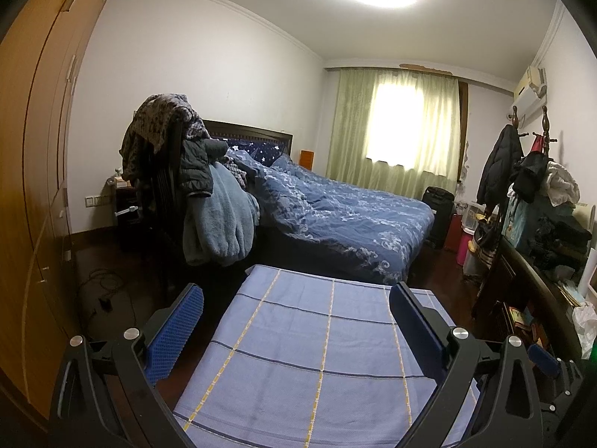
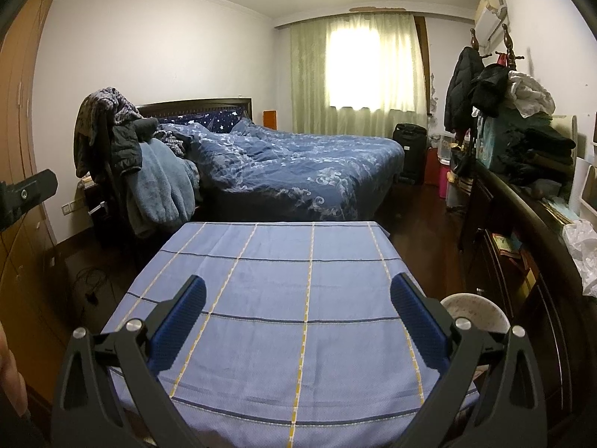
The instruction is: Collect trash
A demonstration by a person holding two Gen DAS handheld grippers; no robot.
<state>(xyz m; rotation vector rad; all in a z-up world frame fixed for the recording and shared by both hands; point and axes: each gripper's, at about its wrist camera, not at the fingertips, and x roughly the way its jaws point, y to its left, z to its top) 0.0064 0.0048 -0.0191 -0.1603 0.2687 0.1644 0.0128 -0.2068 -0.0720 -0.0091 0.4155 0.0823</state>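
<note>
My left gripper [image 1: 296,295] stands open above a table covered with a blue checked cloth [image 1: 298,354], and nothing lies between its blue-padded fingers. Over the same cloth [image 2: 298,298], my right gripper [image 2: 298,293] is open and empty too. No trash shows on the cloth. A crumpled white plastic bag [image 2: 582,254] lies on the dark dresser at the right, and the left wrist view also catches this bag [image 1: 584,321]. A white round rim [image 2: 474,310] sits low beside the table's right edge; whether it is a bin or a stool I cannot tell.
A bed with a blue duvet [image 2: 298,164] stands beyond the table. A chair heaped with clothes [image 2: 123,156] is at the left, near the wooden wardrobe [image 1: 30,186]. The dresser [image 2: 522,201] and coat rack at the right carry piled clothes. Cables [image 1: 104,291] lie on the dark floor.
</note>
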